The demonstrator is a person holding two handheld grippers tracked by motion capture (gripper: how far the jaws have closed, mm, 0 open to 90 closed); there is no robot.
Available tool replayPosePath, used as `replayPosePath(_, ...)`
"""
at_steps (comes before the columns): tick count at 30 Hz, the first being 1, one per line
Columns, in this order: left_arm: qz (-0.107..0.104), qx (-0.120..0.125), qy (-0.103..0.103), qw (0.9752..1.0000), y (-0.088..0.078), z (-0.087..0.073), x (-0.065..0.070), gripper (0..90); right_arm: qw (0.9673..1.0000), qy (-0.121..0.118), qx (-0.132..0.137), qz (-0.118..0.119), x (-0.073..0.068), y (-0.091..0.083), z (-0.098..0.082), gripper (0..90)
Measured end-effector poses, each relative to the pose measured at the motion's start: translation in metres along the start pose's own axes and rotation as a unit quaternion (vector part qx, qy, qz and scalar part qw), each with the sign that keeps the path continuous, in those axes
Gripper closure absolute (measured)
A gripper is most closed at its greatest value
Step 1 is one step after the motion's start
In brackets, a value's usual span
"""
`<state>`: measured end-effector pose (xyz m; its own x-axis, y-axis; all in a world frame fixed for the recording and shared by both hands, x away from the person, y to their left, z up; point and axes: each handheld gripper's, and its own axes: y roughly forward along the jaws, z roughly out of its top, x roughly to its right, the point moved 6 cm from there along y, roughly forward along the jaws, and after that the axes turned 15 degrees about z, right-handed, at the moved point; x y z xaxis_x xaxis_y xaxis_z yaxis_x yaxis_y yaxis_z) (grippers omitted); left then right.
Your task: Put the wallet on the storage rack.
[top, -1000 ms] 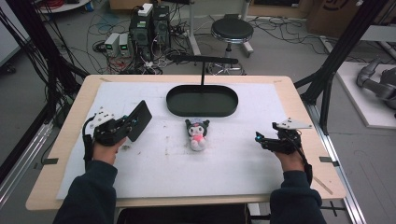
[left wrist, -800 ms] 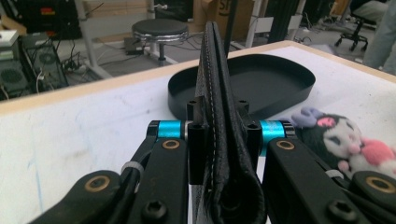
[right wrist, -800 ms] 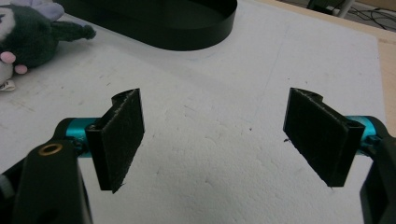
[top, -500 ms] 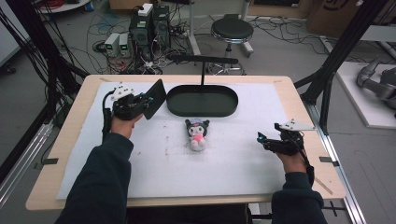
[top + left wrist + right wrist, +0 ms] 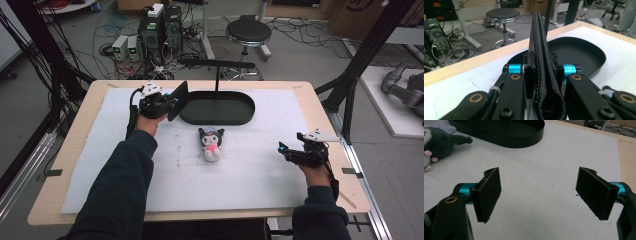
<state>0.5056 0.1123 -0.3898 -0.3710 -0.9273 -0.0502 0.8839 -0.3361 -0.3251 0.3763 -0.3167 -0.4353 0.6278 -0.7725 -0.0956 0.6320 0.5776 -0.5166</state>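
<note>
Unlabelled, the black wallet [image 5: 541, 62] sits clamped in the left gripper [image 5: 167, 104].

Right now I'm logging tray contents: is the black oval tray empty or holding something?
Empty. The black oval tray shows only its bare floor; the black leather wallet, clamped in the left gripper, sits at its rim.

Plush toy [image 5: 210, 143] before tray [image 5: 217, 108]

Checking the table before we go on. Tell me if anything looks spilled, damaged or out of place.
Nothing stands out. The plush toy lies on the white mat beside the black tray. The left hand-held gripper holds a black wallet on edge; the right hand-held gripper is open.
</note>
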Motion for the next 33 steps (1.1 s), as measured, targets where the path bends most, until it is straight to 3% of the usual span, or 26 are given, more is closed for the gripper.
replayPosePath(9, 0.0, -0.016, 0.008, 0.9998, 0.033, 0.0, 0.012, 78.4, 1.0, 0.001, 0.003, -0.001, 0.001, -0.003, -0.001, 20.7)
replayPosePath(21, 0.03, -0.032, 0.009, 0.999, 0.075, -0.003, 0.015, 78.5, 1.0, 0.006, 0.004, -0.003, 0.002, -0.005, -0.003, 20.7)
replayPosePath(24, 0.042, -0.042, 0.028, 0.9979, 0.082, -0.005, 0.019, 78.5, 1.0, 0.005, 0.003, -0.006, 0.003, -0.006, -0.004, 20.7)
replayPosePath(29, 0.041, -0.061, 0.052, 0.9959, 0.092, -0.014, 0.029, 78.4, 0.9999, 0.009, 0.003, -0.007, 0.004, -0.009, -0.006, 20.7)
replayPosePath(33, 0.031, -0.062, 0.052, 0.9962, 0.093, -0.016, 0.036, 74.3, 0.9999, 0.009, 0.002, -0.009, 0.006, -0.01, -0.007, 20.8)
